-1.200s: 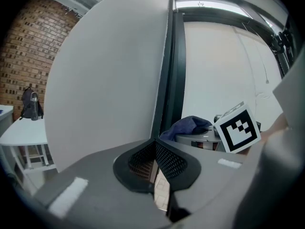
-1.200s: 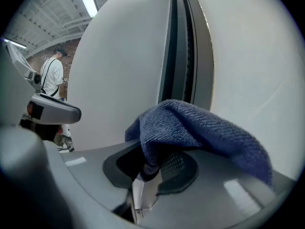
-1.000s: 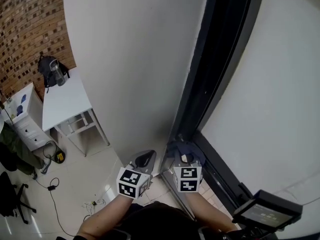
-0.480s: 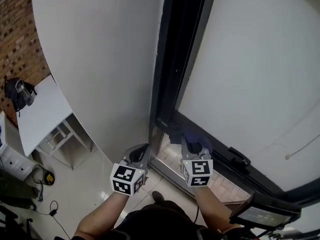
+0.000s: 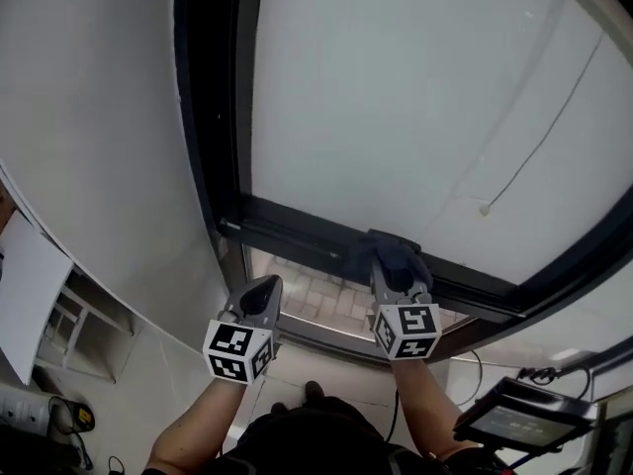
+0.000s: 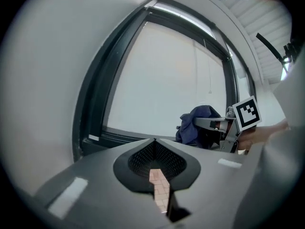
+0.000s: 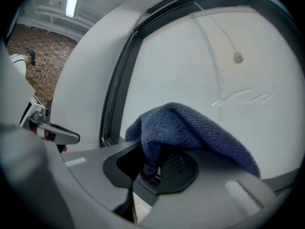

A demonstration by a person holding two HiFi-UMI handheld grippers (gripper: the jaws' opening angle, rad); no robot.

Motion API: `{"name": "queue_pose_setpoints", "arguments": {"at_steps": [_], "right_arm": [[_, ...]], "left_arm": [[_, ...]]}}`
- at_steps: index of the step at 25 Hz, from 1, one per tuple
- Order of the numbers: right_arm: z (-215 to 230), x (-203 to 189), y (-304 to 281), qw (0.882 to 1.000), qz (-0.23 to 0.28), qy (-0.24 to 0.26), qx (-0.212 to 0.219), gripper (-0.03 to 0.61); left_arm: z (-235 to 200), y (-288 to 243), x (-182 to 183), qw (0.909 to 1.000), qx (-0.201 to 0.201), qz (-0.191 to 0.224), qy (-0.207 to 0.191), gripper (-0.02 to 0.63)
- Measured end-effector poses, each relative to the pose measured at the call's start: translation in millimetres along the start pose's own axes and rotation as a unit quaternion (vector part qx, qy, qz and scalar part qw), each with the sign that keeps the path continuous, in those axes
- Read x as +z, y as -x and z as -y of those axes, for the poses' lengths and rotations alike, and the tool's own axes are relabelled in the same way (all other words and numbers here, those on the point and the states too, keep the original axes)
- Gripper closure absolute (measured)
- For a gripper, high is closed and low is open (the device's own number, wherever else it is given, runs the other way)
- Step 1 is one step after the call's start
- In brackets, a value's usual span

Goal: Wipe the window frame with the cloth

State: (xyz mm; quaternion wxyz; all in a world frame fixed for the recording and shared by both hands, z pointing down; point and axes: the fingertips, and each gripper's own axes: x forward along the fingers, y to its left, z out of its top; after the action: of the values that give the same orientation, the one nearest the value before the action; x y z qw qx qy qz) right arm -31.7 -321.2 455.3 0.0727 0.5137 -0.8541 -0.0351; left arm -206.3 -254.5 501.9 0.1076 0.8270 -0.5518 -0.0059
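Observation:
The dark window frame has an upright at the left and a bottom rail slanting down to the right. My right gripper is shut on a dark blue cloth, and the cloth lies against that bottom rail. In the right gripper view the cloth bulges out over the jaws, in front of the pale pane and the frame. My left gripper hangs shut and empty to the left, just below the rail. From the left gripper I see the cloth off to the right.
A white wall curves away left of the frame. A blind cord with a small pull hangs in front of the pane. A lower pane shows brick paving. A dark flat device sits at the bottom right, a white table at the far left.
The head view has swung right, so the wall and room slid off left and the bottom rail now crosses the middle. The right gripper has carried the cloth right along the rail.

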Motion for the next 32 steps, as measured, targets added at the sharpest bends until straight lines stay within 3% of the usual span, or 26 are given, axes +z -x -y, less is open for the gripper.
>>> {"name": "queue_pose_setpoints", "arguments": {"at_steps": [6,9,12,21,27,32], "right_arm": [[70,-5,57,0.997,0.003,-0.028,-0.069,0.509],[99,-11,88,0.996,0.001,-0.038,-0.087,0.509],[129,-16,117,0.993,0.004,-0.076,-0.096,0.509],[191,-22,193,0.99,0.005,-0.095,-0.1,0.511],[195,-27,214,0.992,0.009,-0.094,-0.084,0.514],[202,-36,229,0.99,0.008,-0.112,-0.085,0.515]], "left_arm": [[49,-26,10,0.9991,-0.035,0.002,-0.022,0.62],[70,-35,13,0.9994,-0.022,0.009,-0.025,0.62],[102,-49,17,0.9988,-0.036,0.006,-0.034,0.62],[195,-66,31,0.9962,-0.064,0.006,-0.059,0.62],[221,-65,58,0.9943,-0.07,0.032,-0.073,0.62],[244,-65,49,0.9931,-0.085,0.021,-0.079,0.62]]}}
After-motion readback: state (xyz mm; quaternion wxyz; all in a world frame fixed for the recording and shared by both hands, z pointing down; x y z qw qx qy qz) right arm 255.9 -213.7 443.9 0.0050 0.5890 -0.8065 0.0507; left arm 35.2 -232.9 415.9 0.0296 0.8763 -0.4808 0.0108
